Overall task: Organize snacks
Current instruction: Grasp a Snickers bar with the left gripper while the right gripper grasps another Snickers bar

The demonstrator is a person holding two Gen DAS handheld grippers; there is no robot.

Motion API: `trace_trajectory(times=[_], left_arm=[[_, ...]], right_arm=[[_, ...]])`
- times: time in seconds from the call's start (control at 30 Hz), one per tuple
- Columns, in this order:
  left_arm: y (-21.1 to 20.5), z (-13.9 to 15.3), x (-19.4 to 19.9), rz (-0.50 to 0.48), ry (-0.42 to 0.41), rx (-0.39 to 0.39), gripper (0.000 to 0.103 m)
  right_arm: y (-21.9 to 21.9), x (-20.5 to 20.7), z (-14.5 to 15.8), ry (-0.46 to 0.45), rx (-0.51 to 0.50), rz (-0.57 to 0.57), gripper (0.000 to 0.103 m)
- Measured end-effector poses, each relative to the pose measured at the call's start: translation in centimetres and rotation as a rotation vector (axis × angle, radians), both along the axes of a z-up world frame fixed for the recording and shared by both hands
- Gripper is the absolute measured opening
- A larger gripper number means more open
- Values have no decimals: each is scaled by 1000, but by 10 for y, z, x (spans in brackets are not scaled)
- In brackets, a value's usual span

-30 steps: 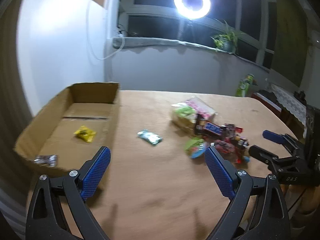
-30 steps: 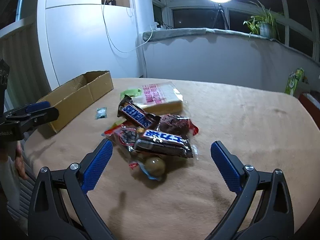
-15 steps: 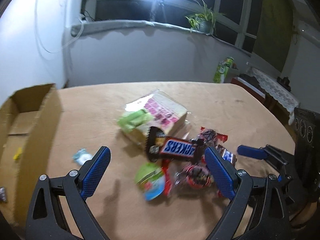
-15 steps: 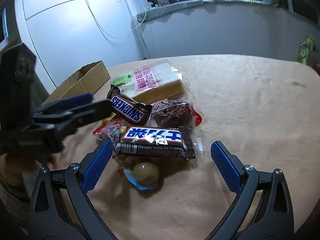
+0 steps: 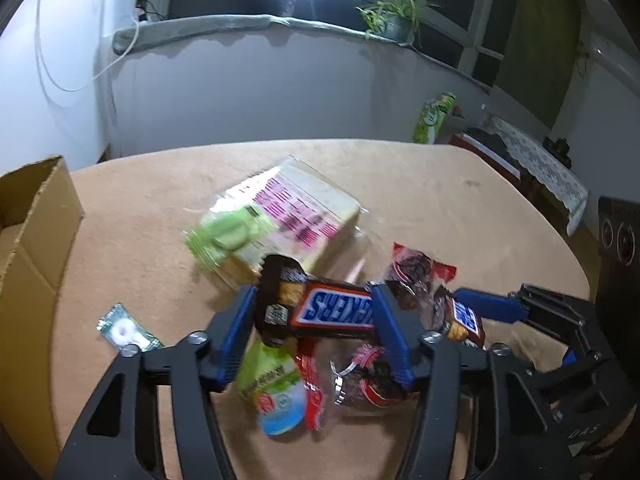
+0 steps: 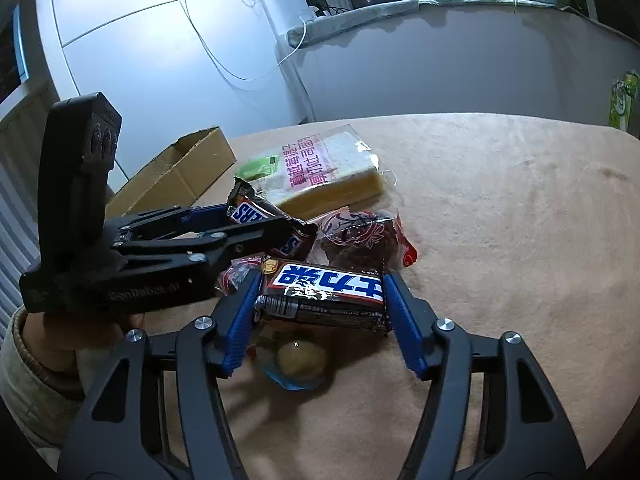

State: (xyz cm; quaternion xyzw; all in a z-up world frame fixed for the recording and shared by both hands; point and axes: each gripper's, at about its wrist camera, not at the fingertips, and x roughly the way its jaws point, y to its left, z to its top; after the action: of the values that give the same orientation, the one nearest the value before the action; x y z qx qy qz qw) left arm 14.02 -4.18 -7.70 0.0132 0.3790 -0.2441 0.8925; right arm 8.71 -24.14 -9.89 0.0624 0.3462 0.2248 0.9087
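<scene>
A pile of snacks lies in the middle of the tan table (image 6: 500,208). My left gripper (image 5: 314,310) is shut on a Snickers bar (image 5: 328,310) at the top of the pile; the bar also shows in the right wrist view (image 6: 256,216). My right gripper (image 6: 322,294) is shut on a second Snickers bar with Chinese print (image 6: 324,292), which shows in the left wrist view (image 5: 464,318). A wrapped sandwich (image 5: 288,216), a green packet (image 5: 228,236) and a red-wrapped snack (image 6: 360,240) lie in the pile. The cardboard box (image 5: 32,232) stands at the left.
A small mint-green packet (image 5: 126,328) lies alone between box and pile. A round brown sweet in blue wrap (image 6: 300,360) lies under my right gripper. A green-and-blue packet (image 5: 276,392) lies under my left gripper. A green carton (image 5: 434,116) stands beyond the table.
Both grippers moved in on the pile and closed, the left one on the Snickers bar, the right one on the Chinese-print bar. The left gripper swung right, away from the box.
</scene>
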Motion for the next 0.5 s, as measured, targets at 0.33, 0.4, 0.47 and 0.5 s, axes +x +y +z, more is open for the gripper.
trace_trajectory(times=[0.33,0.4,0.47,0.5], left_arm=[[8,10,-5,4,-34,-48,39],[9,13,-7,10,-47,-59,39],[10,16,-9,13,-57,-62,39],[10,17,-11,17,-65,-58,39]], right_arm=[[-21,-9,1,-21,16,-45,60],[-29,-11,1,-24,27,-56,60],[-34,-14,3,-29,30,-68,59],[-36,-15,4,-35,32,-74,59]])
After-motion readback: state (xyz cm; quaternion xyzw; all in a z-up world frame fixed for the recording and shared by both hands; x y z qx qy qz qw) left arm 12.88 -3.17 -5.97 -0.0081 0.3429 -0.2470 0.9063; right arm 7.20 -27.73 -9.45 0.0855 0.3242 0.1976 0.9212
